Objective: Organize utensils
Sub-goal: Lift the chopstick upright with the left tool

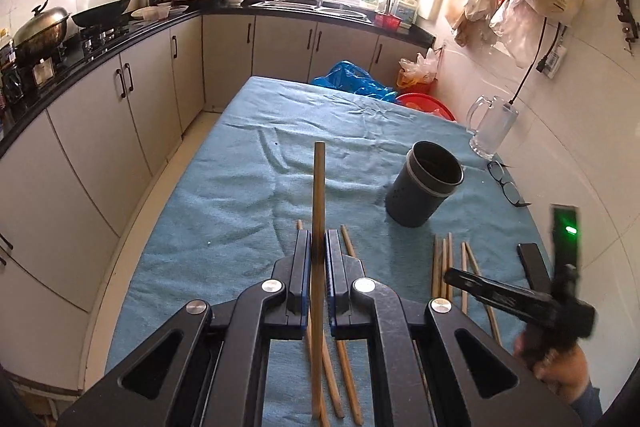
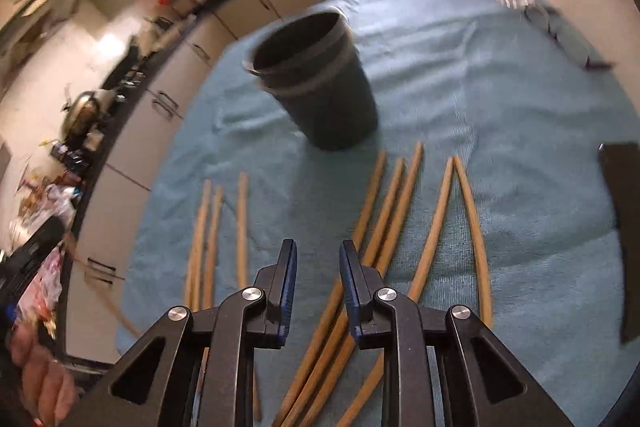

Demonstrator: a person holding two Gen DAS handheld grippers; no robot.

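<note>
Right up close on the left, the left gripper (image 1: 318,247) has its jaws clamped tight on one chopstick (image 1: 319,187), and that stick stands up out of them, lifted clear of the blue cloth (image 1: 240,195) that covers the surface. Under it, three more sticks (image 1: 344,367) lie flat on the cloth. Over on the right side, the right gripper (image 2: 318,263) has its jaws parted a little way and nothing sits between them; they hang above the cloth with sticks running beneath. From that camera, three sticks (image 2: 212,227) lie to the left of the jaws, a bundle of three (image 2: 384,211) fans out just to the right, and a pair (image 2: 460,211) meets at the far tips in a narrow peak. A hand (image 1: 560,367) shows at the lower right of the left view, on the right gripper's handle.

Moving out, the dark cup (image 1: 428,183) stands upright on the cloth, just past the far tips of the bundle, mouth open, nothing visible inside. Farther still, glasses (image 1: 506,183) lie near the wall, and a glass mug (image 1: 492,127) stands beyond them by the surface's right edge. A dark flat slab (image 2: 624,227) lies at the right edge of the right view.
</note>
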